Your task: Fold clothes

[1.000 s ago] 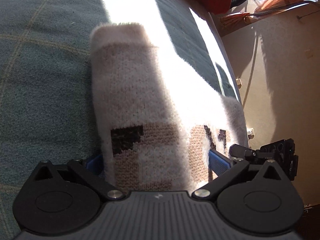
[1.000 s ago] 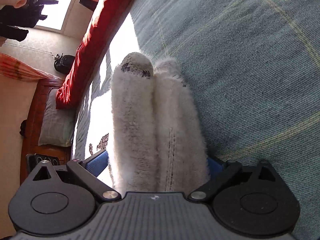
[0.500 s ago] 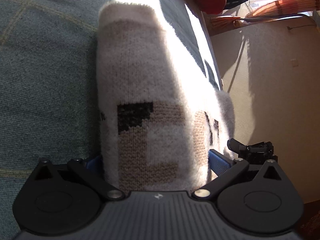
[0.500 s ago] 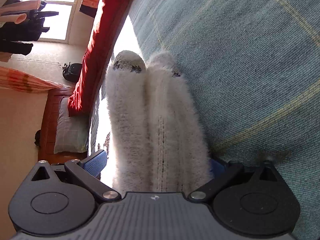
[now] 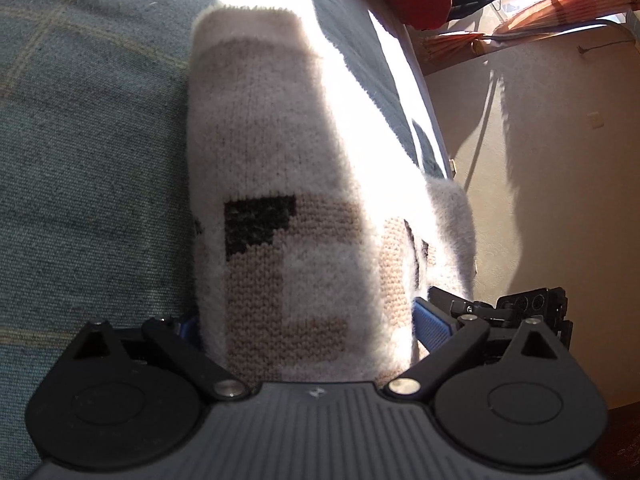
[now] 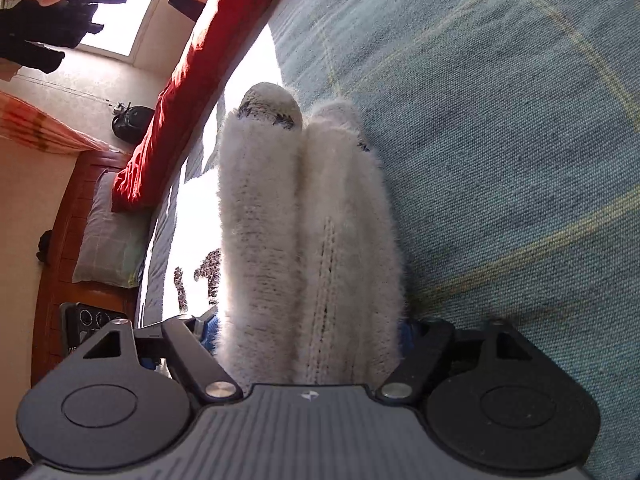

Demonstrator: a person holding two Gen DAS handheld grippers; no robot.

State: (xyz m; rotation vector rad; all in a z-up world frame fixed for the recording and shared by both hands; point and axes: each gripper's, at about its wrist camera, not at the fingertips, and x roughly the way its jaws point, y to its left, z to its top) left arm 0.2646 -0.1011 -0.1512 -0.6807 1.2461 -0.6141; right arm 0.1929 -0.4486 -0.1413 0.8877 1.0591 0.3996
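A fluffy white knitted garment [image 5: 280, 152] with beige and black blocks lies on the teal checked bedcover [image 5: 88, 160]. One end of it fills the gap of my left gripper [image 5: 308, 320]. Its jaws are closing, and the blue pads [image 5: 432, 326] sit at the knit's edges without squeezing it. In the right wrist view the same garment [image 6: 304, 220] shows as two thick white rolls side by side. My right gripper [image 6: 308, 324] is closing on them, with its pads against both sides of the bundle. The garment hides most of each pad.
A red blanket [image 6: 208, 52] runs along the far edge of the bed, with a pillow [image 6: 108, 232] by a wooden headboard. The bed's edge drops to a beige floor [image 5: 540, 160]. Black gripper hardware [image 5: 524, 308] pokes in at the right of the left wrist view.
Both pairs of jaws have drawn in around the garment, the right pair more so: its left finger now touches the knit. Neither hand has shifted noticeably.
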